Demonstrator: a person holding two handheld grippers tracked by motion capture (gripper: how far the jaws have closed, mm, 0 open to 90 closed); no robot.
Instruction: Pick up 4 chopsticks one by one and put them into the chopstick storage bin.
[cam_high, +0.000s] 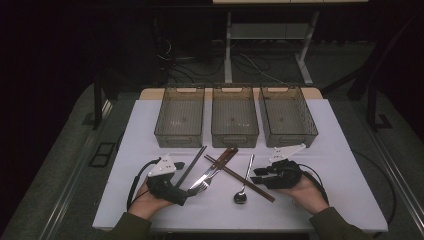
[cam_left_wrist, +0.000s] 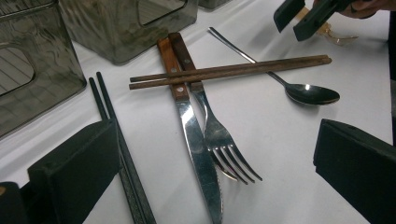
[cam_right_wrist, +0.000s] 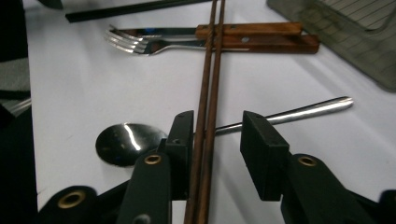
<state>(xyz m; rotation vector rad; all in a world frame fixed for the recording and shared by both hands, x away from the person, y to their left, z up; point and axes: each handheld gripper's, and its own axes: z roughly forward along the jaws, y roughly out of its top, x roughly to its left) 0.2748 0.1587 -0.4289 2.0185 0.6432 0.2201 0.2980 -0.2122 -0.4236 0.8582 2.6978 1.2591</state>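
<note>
Straddling the brown chopsticks at the lower centre of its own view, the right gripper has one pad against them and the other a gap away, so nothing is clamped yet. That view shows them crossing the spoon handle, while the high view places them at centre right. The left gripper stands released beside black chopsticks, knife and fork.

Brown chopsticks look like matt wood – the spoon beside them is glossy polished metal; knife and fork have wooden handles.
</note>
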